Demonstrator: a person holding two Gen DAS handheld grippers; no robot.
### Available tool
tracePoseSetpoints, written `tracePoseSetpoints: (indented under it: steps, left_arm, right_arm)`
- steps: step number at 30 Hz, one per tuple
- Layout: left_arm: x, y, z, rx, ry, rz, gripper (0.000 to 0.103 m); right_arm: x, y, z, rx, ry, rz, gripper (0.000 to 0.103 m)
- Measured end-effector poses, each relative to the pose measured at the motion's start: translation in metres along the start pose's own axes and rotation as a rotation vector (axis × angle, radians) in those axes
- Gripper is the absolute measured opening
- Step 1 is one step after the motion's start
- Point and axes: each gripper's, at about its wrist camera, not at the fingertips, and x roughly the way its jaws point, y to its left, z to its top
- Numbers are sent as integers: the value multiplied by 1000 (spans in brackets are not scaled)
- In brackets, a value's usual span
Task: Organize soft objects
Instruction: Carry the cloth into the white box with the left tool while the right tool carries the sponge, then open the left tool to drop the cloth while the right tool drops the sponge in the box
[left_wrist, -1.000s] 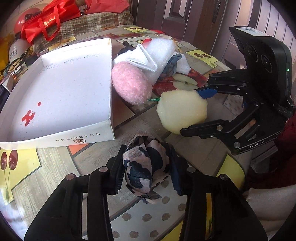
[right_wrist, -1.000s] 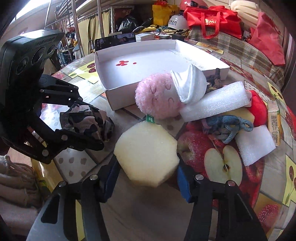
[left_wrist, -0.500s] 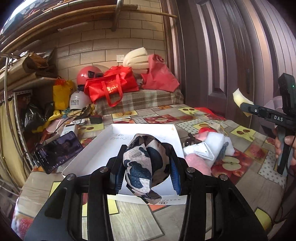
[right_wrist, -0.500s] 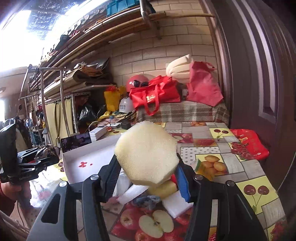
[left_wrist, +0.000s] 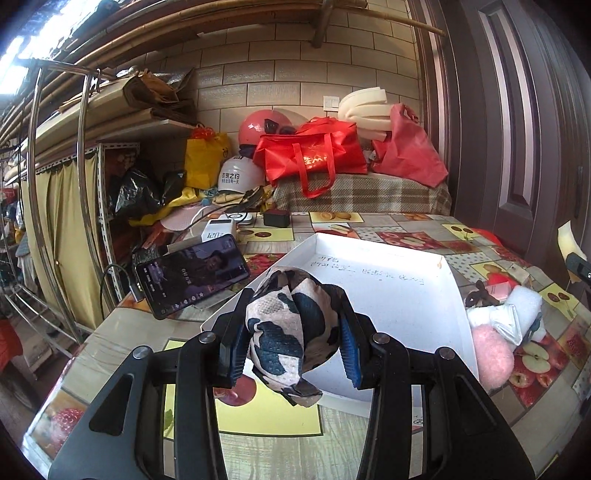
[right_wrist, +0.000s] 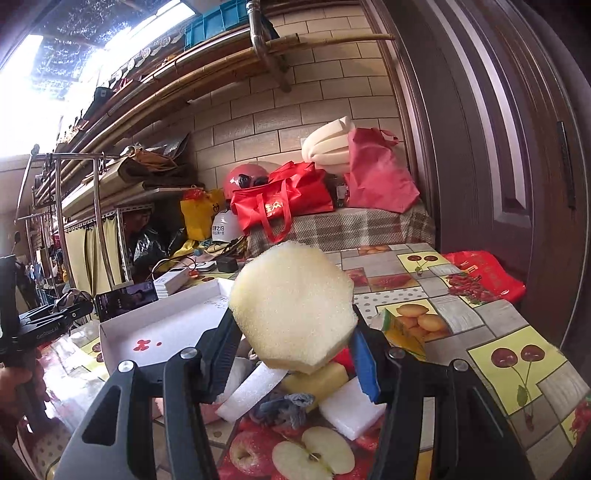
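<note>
Soft things are mid-move: a second ago both grippers were down at the table among the pile, and now each has come up off the table with its catch and turned toward the white box (left_wrist: 399, 295). That suggests the picking step is done for these two and the drop into the box comes next.

The left gripper (left_wrist: 291, 339) is clenched on a bundle of black-and-cream patterned cloth (left_wrist: 291, 325), which hangs in the air in front of the box's near corner, a loose tail drooping below the pads. It looks limp and crumpled, likely to flop out flat once let go.

The right gripper (right_wrist: 291, 343) is grasping a pale yellow sponge (right_wrist: 291, 306), a thick, rough-edged slab squeezed at its lower edge and held above the leftover pile, to the right of the box. It keeps its shape well, so it should drop cleanly.

Left on the fruit-print tablecloth (right_wrist: 517, 350), beside the box, lie a pink fluffy toy (left_wrist: 491, 354), white foam blocks (right_wrist: 351, 410), a yellow sponge block (right_wrist: 317, 380) and a grey-blue cord (right_wrist: 284, 406). The box holds nothing soft yet; only red marks (right_wrist: 142, 343) show on its floor. A phone (left_wrist: 192, 273) leans just beside the box's left wall
</note>
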Motion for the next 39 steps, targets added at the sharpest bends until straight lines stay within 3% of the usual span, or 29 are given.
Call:
tracePoseSetpoints:
  steps: [6, 11, 21, 31, 39]
  left_arm:
    - [21, 6, 0, -13, 63, 25, 41]
    - [37, 3, 3, 20, 47, 57, 41]
    - [73, -3, 11, 45, 112, -1, 42]
    - [110, -27, 19, 88, 189, -66, 42]
    - [132, -8, 17, -25, 303, -91, 42]
  right_arm:
    - [17, 23, 0, -7, 19, 58, 56]
    - [34, 47, -2, -19, 54, 116, 56]
    - [77, 93, -9, -50, 138, 204, 55]
    - [121, 111, -10, -26, 209, 160, 55]
    - [148, 114, -11, -7, 290, 118, 58]
